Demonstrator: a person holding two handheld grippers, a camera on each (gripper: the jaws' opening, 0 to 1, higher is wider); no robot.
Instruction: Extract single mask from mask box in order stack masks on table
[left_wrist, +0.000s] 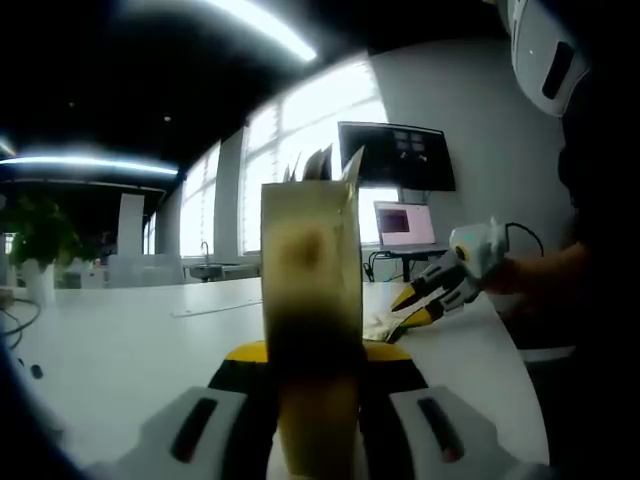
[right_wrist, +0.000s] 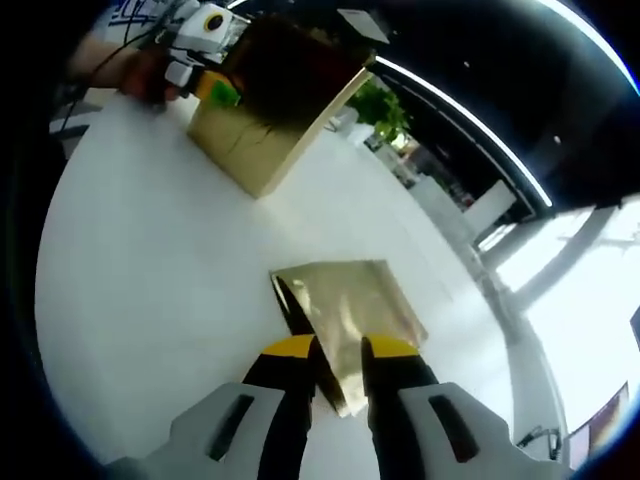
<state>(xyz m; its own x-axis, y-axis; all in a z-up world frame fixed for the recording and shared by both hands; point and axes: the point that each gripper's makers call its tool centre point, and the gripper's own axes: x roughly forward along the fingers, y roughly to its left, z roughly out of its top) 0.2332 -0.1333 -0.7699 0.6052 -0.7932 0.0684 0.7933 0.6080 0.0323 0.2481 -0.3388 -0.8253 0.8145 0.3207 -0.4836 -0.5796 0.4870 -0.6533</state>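
One gold mask packet (right_wrist: 345, 320) is seen flat on the white desk (right_wrist: 150, 300), its near edge pinched between the jaws of the right tool (right_wrist: 338, 352); the gold mask box (right_wrist: 270, 110) stands further off on the same desk, well apart from the packet. In the left gripper view the box (left_wrist: 310, 320) is clamped upright by the left tool (left_wrist: 315, 375) — packet tops show at its open mouth. The placing step is judged to be in hand; release and a return to the box are called for next. No brand or writing can be read.
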